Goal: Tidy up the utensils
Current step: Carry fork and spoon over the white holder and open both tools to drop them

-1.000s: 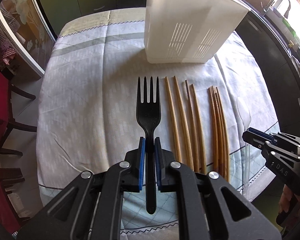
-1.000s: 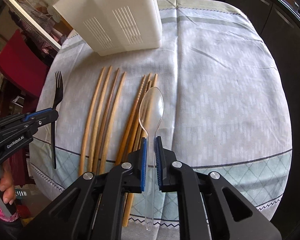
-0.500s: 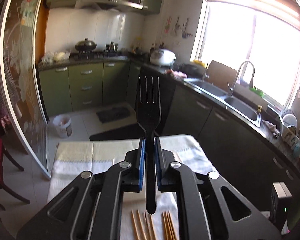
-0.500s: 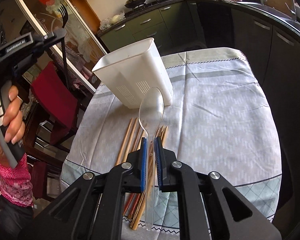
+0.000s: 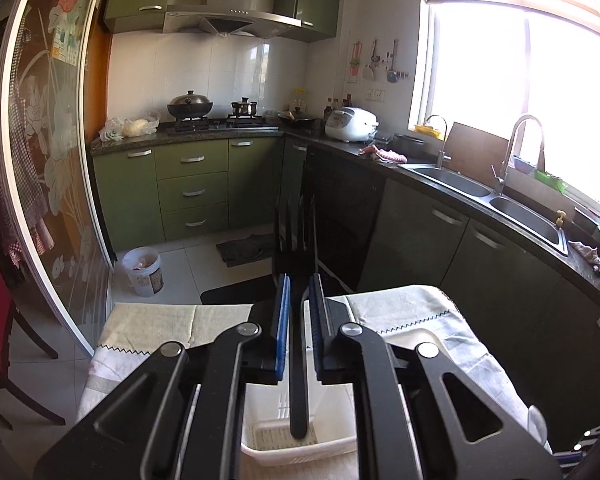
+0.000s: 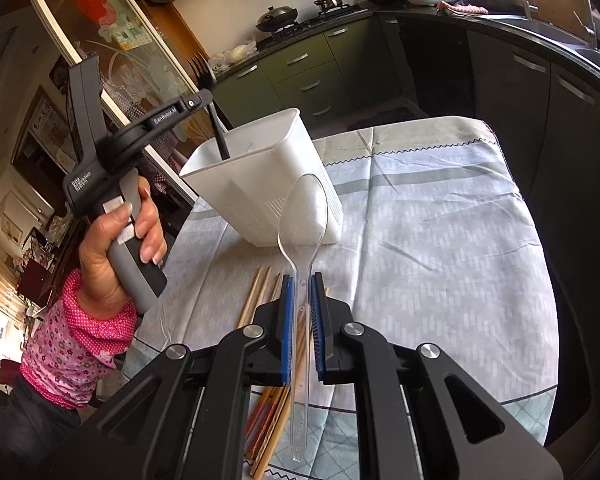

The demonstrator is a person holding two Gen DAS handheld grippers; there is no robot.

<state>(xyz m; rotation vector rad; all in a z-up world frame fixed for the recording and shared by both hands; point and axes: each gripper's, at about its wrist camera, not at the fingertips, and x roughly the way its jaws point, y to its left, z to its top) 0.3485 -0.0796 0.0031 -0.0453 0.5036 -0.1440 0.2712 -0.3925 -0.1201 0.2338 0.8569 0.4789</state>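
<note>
My left gripper [image 5: 299, 330] is clamped on the black fork [image 5: 296, 264], tines up, its handle end dipping into the white bin [image 6: 260, 188]. My right gripper [image 6: 300, 330] pinches the clear spoon [image 6: 302, 216], held above the chopsticks [image 6: 256, 296] lying on the tablecloth [image 6: 440, 240].

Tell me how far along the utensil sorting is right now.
Nothing looks fully put away yet. In hand: the left gripper holds the black fork with its handle end lowered into the white holder, jaws not yet released. The right gripper is shut on the clear spoon, lifted above the table. Left: dropping both in, then the wooden chopsticks lying on the tablecloth.
</note>
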